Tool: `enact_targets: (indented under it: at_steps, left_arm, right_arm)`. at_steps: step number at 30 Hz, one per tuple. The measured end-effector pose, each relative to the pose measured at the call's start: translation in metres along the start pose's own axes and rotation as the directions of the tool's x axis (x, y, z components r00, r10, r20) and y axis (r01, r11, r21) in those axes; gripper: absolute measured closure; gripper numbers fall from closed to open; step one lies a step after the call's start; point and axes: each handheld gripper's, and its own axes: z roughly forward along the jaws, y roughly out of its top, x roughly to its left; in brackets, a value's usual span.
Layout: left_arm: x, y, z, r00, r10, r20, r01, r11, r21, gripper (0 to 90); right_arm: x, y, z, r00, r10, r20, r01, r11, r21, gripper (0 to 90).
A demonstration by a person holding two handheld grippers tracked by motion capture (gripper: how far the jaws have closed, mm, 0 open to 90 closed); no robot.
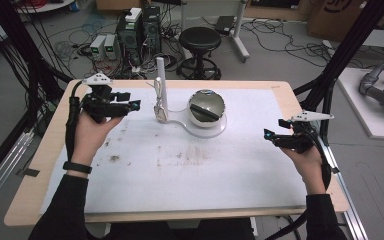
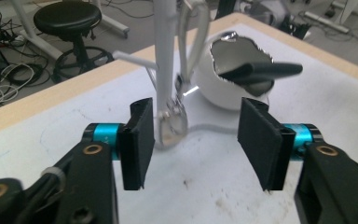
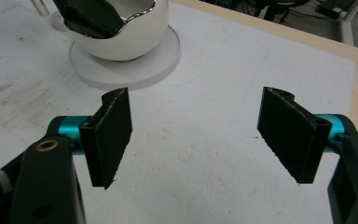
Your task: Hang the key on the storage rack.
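On the far middle of the white mat (image 1: 230,170) that covers the wooden table (image 1: 40,165) sits a white egg-shaped bowl (image 1: 206,109) with a shiny jagged rim, resting on a round white base (image 1: 215,131); a dark object (image 1: 203,112) lies across its opening. Just left of the bowl rises a white upright post (image 1: 160,82), with a silvery looped piece (image 1: 159,111) hanging beside its foot. At the far left, the left gripper (image 1: 135,105) is held above the mat, aimed right toward the post, its jaws spread apart with nothing between them; in its own view the post and metal loop stand beyond the gap. At the right edge, the right gripper (image 1: 267,134) points left toward the bowl, well apart from it, its jaws likewise wide and empty over bare mat. Beyond the table stands a black stool (image 1: 200,42) among cables on the floor.
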Motion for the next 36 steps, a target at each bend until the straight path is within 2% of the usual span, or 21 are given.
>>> enact_targets:
  at_steps: [3, 10, 15, 23, 25, 27, 36]
  left_arm:
    - [-0.008, -0.008, -0.005, 0.9993, 0.032, -0.018, -0.031, 0.9991, 0.029, 42.3]
    - [-0.018, -0.032, -0.011, 0.9982, 0.058, -0.014, -0.057, 0.9944, 0.089, 37.8]
    - [-0.018, -0.045, -0.007, 0.9977, 0.064, -0.020, -0.061, 0.9869, 0.149, 30.4]
    - [-0.020, -0.054, -0.003, 0.9955, 0.087, -0.038, -0.075, 0.9678, 0.240, 23.5]
    - [-0.020, -0.055, -0.004, 0.9948, 0.092, -0.044, -0.078, 0.9656, 0.248, 22.7]
    - [-0.019, -0.055, -0.005, 0.9952, 0.091, -0.035, -0.080, 0.9658, 0.247, 22.4]
    - [-0.016, -0.057, -0.010, 0.9949, 0.090, -0.046, -0.076, 0.9655, 0.249, 22.4]
  right_arm:
    - [0.000, 0.000, 0.000, 1.0000, 0.003, -0.001, -0.003, 1.000, -0.002, 26.8]
    - [-0.001, 0.000, 0.001, 0.9999, 0.001, -0.010, -0.001, 1.000, 0.008, 26.7]
    - [-0.001, 0.000, 0.002, 0.9999, -0.002, -0.015, 0.002, 1.000, 0.018, 26.7]
    - [-0.002, -0.001, 0.003, 0.9998, -0.004, -0.021, 0.005, 0.999, 0.032, 26.6]
    - [-0.003, -0.001, 0.004, 0.9998, -0.002, -0.021, 0.003, 0.999, 0.035, 26.6]
    - [-0.003, 0.000, 0.004, 0.9998, -0.001, -0.020, 0.001, 0.999, 0.037, 26.2]
    - [-0.002, 0.003, 0.005, 0.9997, -0.007, -0.023, 0.008, 0.999, 0.039, 26.0]
